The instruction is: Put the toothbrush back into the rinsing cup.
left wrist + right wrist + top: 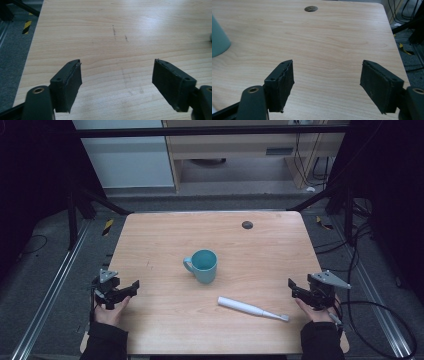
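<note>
Both jaws spread, empty: left hand-held gripper [131, 287], right hand-held gripper [295, 287]. The toothbrush [252, 309] lies on the desk [165, 240] near the right one, probably bristles toward it; the mug [202, 265] stands between them.

Contents of the light wooden table [165, 320]: one teal ceramic mug [202, 265]; one white electric toothbrush [251, 309].

Grey carpet floor [40, 270], wooden cabinet [235, 150] behind, black frame bars [210, 130].

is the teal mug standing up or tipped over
Upright: the teal mug stands on its base on the table, its open mouth facing up.
</note>
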A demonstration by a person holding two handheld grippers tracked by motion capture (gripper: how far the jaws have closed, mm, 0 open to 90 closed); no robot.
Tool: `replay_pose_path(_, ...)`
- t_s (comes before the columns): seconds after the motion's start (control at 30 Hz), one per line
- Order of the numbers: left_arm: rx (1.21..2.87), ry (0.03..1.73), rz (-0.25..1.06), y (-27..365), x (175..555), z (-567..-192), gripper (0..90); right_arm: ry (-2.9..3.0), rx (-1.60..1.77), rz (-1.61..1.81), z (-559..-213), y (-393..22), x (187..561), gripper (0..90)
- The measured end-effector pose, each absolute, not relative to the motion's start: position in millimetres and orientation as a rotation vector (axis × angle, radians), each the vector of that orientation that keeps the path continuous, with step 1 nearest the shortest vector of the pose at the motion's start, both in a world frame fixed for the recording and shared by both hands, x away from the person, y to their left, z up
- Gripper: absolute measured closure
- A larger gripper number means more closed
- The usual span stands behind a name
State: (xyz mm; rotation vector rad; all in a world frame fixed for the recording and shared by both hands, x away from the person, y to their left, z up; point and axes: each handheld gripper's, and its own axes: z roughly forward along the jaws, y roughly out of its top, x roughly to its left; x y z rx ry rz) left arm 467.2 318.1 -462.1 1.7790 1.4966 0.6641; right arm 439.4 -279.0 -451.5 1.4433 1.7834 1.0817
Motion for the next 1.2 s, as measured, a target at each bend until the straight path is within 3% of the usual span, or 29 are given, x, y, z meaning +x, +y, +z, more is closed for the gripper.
replay_pose_path(0.27, 1.793, 1.480, 0.635, 317, 464, -463, 29.9, 1.929, 1.365, 1.092, -448, -258, 433, 36.9)
replay_pose_path(0.6, 1.857, 1.459, 0.644, 312, 464, -466, 32.3, 2.123, 1.310, 1.136, -448, -227, 422, 58.4)
replay_pose_path(1.2, 1.901, 1.455, 0.629, 308, 465, -469, 34.9, 2.299, 1.324, 1.077, -457, -211, 402, 88.4)
